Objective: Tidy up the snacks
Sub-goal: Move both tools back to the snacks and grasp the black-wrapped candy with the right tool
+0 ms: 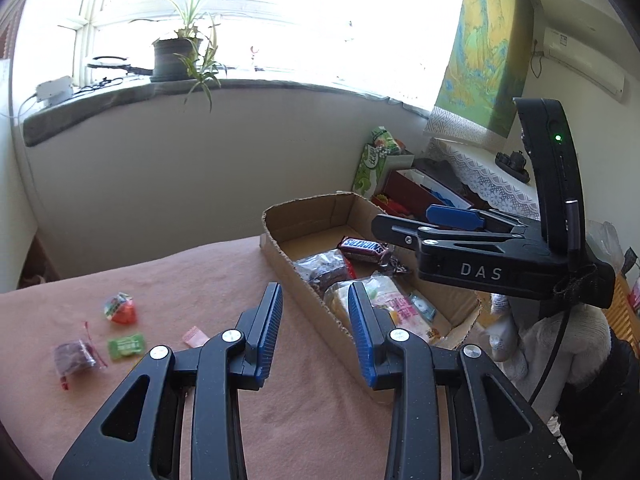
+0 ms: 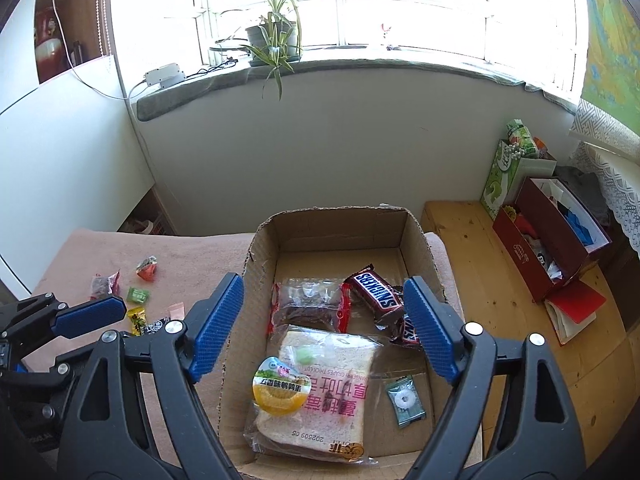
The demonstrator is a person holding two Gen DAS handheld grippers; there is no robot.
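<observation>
A cardboard box (image 2: pixel 332 220) on the pink cloth holds two Snickers bars (image 2: pixel 374 290), a bagged bread slice (image 2: pixel 332 380), a round yellow egg pack (image 2: pixel 282 386), a dark snack in clear wrap (image 2: pixel 308 304) and a green mint (image 2: pixel 405 400). My right gripper (image 2: pixel 324 284) hangs open and empty above them. Left of the box lie loose candies: red (image 1: pixel 120 308), green (image 1: pixel 126 346), a dark pack (image 1: pixel 76 360) and a pink one (image 1: pixel 195 336). My left gripper (image 1: pixel 315 292) stands over the box's (image 1: pixel 304 208) near wall, its jaws narrowly apart with nothing between them.
A wooden bench (image 2: pixel 480 280) right of the box carries a red carton (image 2: pixel 532 256) and a green tissue box (image 2: pixel 500 180). A potted plant (image 2: pixel 272 36) stands on the window sill behind. A gloved hand (image 1: pixel 560 340) holds the right gripper (image 1: pixel 400 228).
</observation>
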